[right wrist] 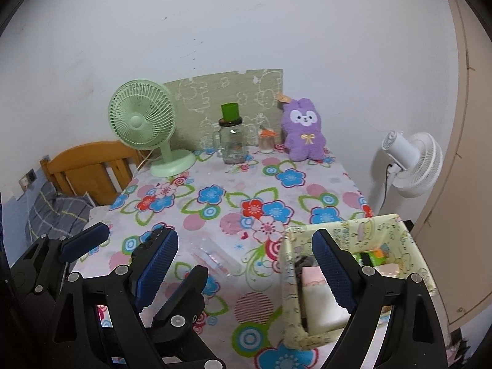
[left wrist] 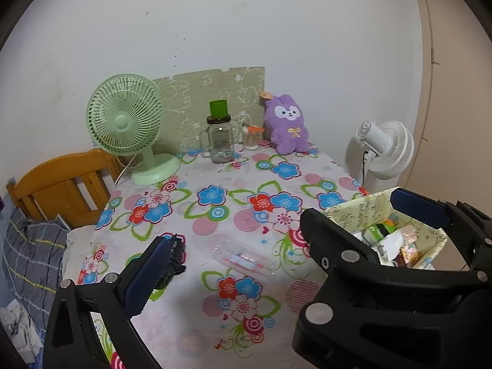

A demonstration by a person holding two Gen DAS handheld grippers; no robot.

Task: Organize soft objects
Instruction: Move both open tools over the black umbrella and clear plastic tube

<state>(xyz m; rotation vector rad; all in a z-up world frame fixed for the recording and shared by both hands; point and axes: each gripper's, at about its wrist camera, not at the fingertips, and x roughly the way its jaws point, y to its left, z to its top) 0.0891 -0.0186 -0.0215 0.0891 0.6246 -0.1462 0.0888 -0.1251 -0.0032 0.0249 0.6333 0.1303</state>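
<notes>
A purple plush bunny (left wrist: 287, 126) (right wrist: 304, 132) leans on the wall at the back of the flowered table (left wrist: 215, 215). Near the table's left edge lies a small black crumpled item (left wrist: 176, 258) (right wrist: 150, 240). My left gripper (left wrist: 279, 224) is wide open, with its left pad (left wrist: 147, 273) beside the black item and nothing held. A pale yellow fabric box (left wrist: 363, 212) (right wrist: 289, 279) at the front right holds several small things. My right gripper (right wrist: 246, 240) is also open and empty, and its right pad (right wrist: 332, 272) is in front of the box. The two grippers overlap side by side.
At the back stand a green desk fan (left wrist: 126, 123), a glass jar with a green cup (left wrist: 220, 141) and a small jar (left wrist: 252, 138). A clear plastic case (left wrist: 243, 259) lies mid-table. A white fan (left wrist: 384, 150) stands to the right, a wooden headboard (left wrist: 61, 184) and bedding to the left.
</notes>
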